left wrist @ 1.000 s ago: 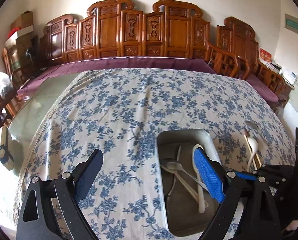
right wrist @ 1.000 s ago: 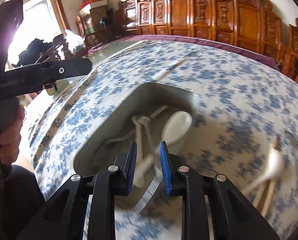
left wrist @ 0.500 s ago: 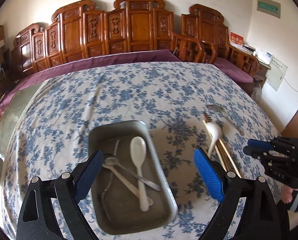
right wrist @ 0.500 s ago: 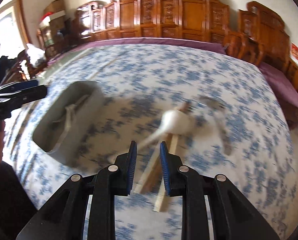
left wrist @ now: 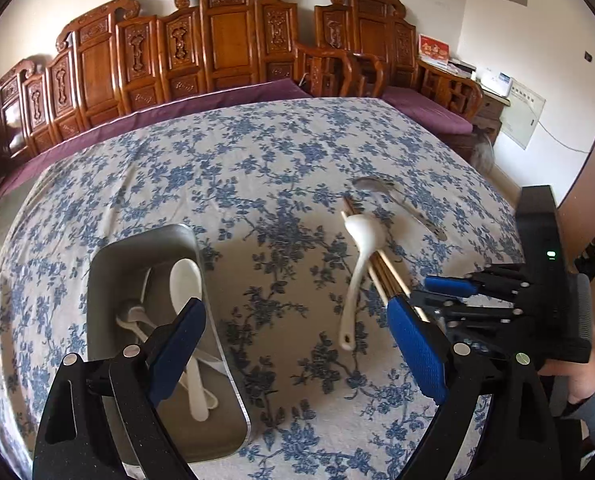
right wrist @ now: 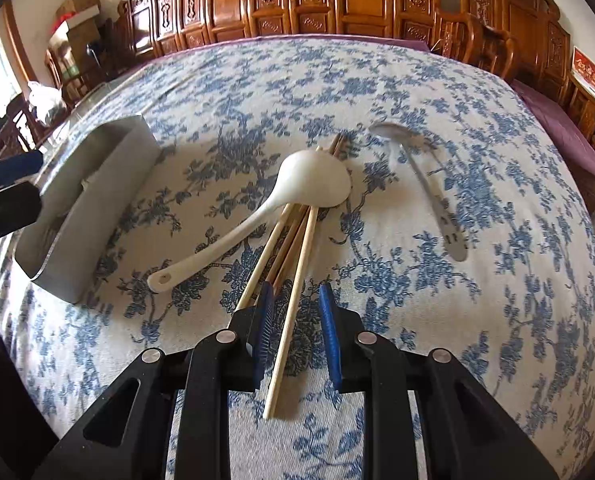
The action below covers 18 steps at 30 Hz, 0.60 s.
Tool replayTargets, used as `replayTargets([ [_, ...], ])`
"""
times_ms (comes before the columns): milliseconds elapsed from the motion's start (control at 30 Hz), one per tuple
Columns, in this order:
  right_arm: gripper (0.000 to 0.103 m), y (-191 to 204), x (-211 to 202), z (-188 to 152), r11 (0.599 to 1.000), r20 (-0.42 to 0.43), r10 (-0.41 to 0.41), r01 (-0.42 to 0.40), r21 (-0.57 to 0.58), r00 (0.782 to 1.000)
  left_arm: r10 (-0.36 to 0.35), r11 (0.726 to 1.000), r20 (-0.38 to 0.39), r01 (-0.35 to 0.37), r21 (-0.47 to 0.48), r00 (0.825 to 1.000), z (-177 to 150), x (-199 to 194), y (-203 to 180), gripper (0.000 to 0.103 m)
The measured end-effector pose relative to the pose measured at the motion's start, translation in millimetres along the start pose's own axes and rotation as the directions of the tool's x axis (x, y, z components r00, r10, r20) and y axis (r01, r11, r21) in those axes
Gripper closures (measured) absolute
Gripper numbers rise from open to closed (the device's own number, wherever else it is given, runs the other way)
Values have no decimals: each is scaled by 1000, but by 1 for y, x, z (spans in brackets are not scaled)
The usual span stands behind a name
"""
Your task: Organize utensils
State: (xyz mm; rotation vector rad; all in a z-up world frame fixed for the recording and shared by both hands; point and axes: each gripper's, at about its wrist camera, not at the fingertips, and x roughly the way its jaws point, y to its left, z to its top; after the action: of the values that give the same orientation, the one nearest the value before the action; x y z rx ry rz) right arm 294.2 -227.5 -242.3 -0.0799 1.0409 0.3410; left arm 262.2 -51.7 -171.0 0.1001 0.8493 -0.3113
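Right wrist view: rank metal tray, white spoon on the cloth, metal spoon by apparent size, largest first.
1. metal tray, partly cut off by the left gripper.
2. white spoon.
3. metal spoon.
The spoons look close in length; fisheye stretch makes that pair unsure.

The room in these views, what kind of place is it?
Probably a home's dining or sitting room: carved wooden chairs stand along the wall, a large table wears a blue floral tablecloth, and spoons lie in a metal tray.
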Motion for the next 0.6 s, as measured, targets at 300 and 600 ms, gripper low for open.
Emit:
replayTargets([
  [300, 96, -16, 9, -4, 996, -72, -85, 84, -16, 994, -45, 999, -71, 46, 12, 996, -10, 27, -16, 15],
  [600, 97, -31, 5, -12, 995, -45, -100, 99, -16, 994, -71, 996, -116, 77, 49, 991, 0, 63, -31, 27],
])
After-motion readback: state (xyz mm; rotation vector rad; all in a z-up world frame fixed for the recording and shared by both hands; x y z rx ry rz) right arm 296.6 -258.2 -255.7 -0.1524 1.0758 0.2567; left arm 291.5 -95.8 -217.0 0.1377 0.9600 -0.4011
